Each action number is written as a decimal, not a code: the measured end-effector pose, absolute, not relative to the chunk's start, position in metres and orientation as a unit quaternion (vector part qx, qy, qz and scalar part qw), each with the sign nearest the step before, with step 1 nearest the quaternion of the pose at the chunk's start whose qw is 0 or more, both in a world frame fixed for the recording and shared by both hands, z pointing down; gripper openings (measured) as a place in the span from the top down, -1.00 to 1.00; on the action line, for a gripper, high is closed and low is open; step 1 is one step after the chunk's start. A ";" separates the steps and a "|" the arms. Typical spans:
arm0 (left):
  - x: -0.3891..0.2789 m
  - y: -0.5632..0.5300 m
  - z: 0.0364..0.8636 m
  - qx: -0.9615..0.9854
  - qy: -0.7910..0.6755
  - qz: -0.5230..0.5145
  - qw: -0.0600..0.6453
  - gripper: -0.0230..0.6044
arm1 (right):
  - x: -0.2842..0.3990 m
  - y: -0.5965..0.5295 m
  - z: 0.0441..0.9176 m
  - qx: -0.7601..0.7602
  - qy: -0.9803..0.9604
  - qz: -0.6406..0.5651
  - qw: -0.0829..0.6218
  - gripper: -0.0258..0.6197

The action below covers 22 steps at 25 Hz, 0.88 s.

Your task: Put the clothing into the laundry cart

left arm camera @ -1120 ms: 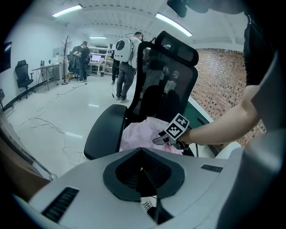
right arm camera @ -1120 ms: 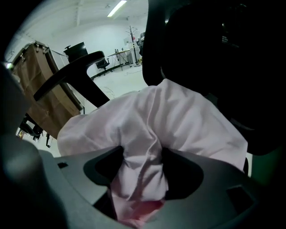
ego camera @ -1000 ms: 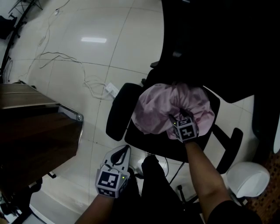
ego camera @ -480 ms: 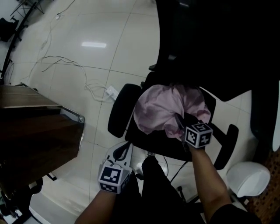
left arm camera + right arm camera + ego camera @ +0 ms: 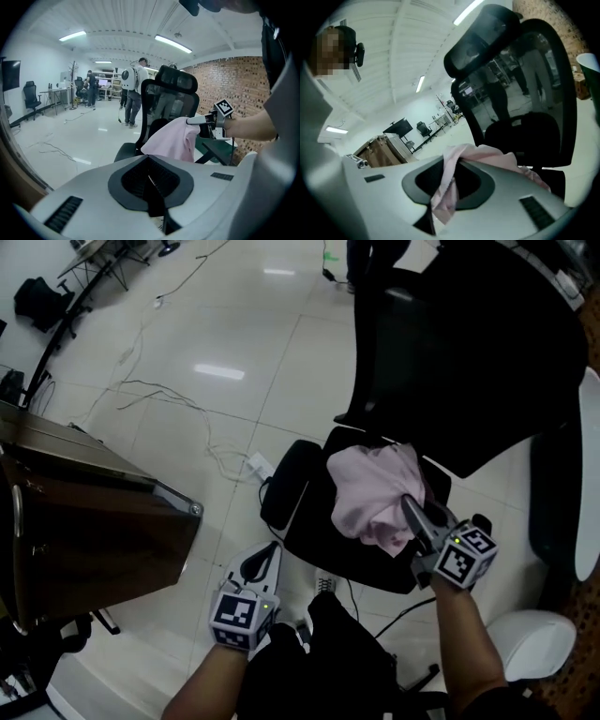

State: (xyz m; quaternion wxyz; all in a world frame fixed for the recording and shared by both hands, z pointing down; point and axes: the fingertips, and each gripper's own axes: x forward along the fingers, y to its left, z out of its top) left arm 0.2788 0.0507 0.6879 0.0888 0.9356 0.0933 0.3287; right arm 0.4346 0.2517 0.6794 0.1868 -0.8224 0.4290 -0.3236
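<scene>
A pink garment (image 5: 367, 491) hangs partly lifted over the seat of a black office chair (image 5: 314, 521). My right gripper (image 5: 411, 508) is shut on the garment's near edge, and its jaws have just been closing with the cloth between them. In the right gripper view a fold of the pink garment (image 5: 446, 187) is pinched in the right gripper (image 5: 440, 201). The left gripper view shows the pink garment (image 5: 171, 140) draping from the right gripper (image 5: 193, 121). My left gripper (image 5: 266, 557) hovers low beside the chair, shut and empty. A brown laundry cart (image 5: 89, 521) stands at the left.
The chair's tall black backrest (image 5: 469, 352) rises behind the garment. Cables (image 5: 178, 399) and a power strip (image 5: 258, 465) lie on the tiled floor. A white round object (image 5: 530, 638) sits at the lower right. People (image 5: 133, 89) stand far back in the room.
The right gripper has closed on the pink garment and risen, pulling the cloth up off the seat. The left gripper has come up a little.
</scene>
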 end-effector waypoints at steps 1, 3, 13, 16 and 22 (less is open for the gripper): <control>0.276 0.047 0.678 0.938 0.090 0.323 0.092 0.93 | 0.431 0.248 0.665 -0.821 0.433 -0.318 0.194 0.71; 0.270 0.039 0.656 0.944 0.084 0.308 0.089 0.93 | 0.423 0.241 0.637 -0.817 0.437 -0.308 0.216 0.71; 0.200 0.000 0.577 0.966 0.060 0.247 0.058 0.93 | 0.367 0.216 0.503 -0.812 0.457 -0.235 0.277 0.71; 0.179 -0.014 0.558 0.968 0.049 0.237 0.063 0.93 | 0.355 0.204 0.468 -0.806 0.467 -0.219 0.289 0.71; 0.130 -0.058 0.517 0.978 0.000 0.201 0.062 0.93 | 0.318 0.158 0.394 -0.805 0.509 -0.174 0.251 0.71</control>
